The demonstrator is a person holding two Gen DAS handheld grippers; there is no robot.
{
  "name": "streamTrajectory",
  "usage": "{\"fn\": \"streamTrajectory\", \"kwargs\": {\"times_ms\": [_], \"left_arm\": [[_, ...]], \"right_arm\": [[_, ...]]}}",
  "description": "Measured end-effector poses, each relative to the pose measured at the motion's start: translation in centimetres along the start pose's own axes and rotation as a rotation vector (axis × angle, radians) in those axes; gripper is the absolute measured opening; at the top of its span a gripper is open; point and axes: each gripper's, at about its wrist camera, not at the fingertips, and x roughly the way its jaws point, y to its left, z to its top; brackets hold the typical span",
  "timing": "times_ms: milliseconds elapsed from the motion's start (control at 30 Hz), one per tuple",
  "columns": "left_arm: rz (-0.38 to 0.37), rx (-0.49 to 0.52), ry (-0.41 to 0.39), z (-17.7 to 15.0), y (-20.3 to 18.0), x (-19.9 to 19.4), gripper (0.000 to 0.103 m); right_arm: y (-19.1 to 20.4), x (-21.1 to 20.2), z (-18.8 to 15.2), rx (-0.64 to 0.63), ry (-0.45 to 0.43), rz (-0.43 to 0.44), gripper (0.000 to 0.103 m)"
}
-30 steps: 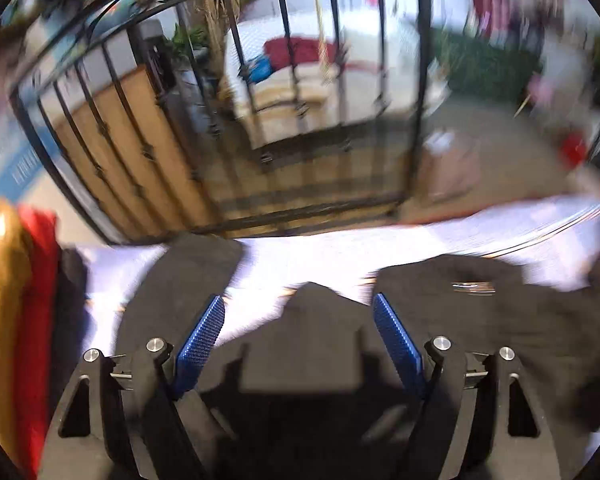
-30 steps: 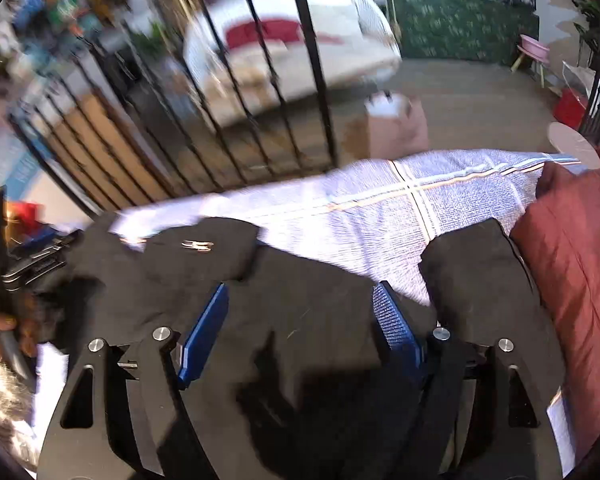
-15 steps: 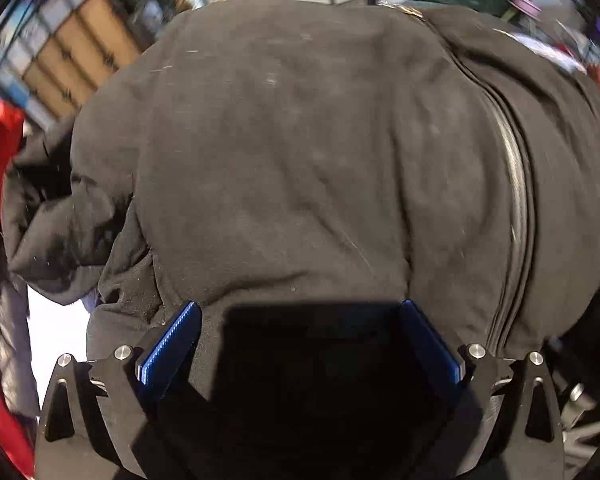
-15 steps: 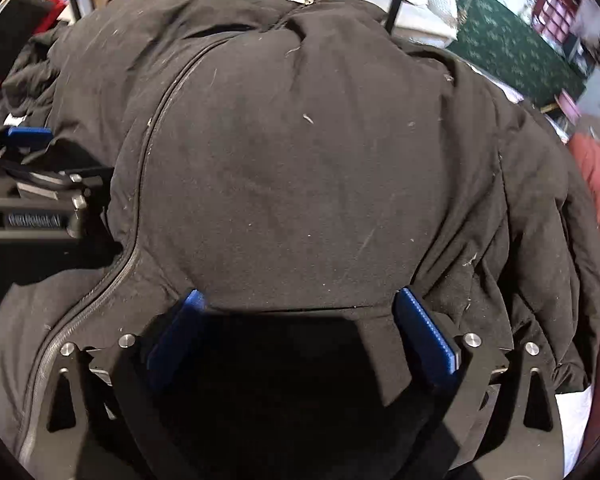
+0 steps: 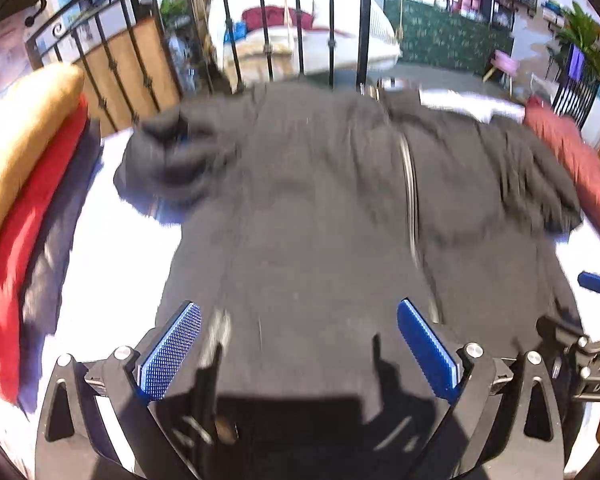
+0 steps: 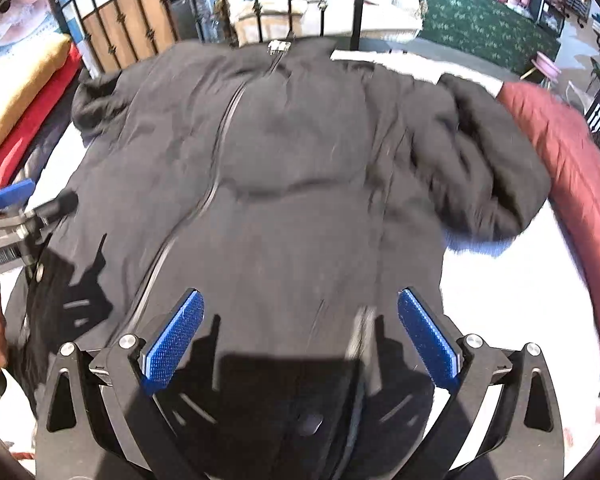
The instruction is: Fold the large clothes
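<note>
Both grippers have drawn back; black jacket (image 5: 308,220) lies flat beyond wide, empty jaws.

Both wrist cameras look steeply down from close above the near hem of the black jacket (image 5: 320,208) toward the far railing (image 6: 356,4), the left view set further left, sharing the jacket's zipper.

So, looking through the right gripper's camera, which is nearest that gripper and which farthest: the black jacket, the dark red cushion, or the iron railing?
1. Black jacket: spread right beneath the open right gripper.
2. Dark red cushion: off to the right, beside the jacket's sleeve.
3. Iron railing: farthest, upright beyond the jacket's collar.
</note>
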Motion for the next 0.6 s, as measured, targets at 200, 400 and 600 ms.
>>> {"fn": "streamTrajectory", "kwargs": {"times_ms": [200, 400, 600], "left_arm": [[0.052, 0.018, 0.065, -4.6, -0.8, 1.6, 0.098], [0.067, 0.034, 0.078, -4.5, -1.2, 2.3, 0.099], [0.105, 0.046, 0.08, -4.9, -1.8, 2.9, 0.099]], "right_arm": [[3.2, 2.7, -3.9, -0.069, 0.106, 0.008, 0.097], [3.9, 4.0, -4.9, -0.078, 0.106, -0.041, 0.099], [4.3, 4.8, -4.7, -0.086, 0.126, -0.066, 0.099]]}}
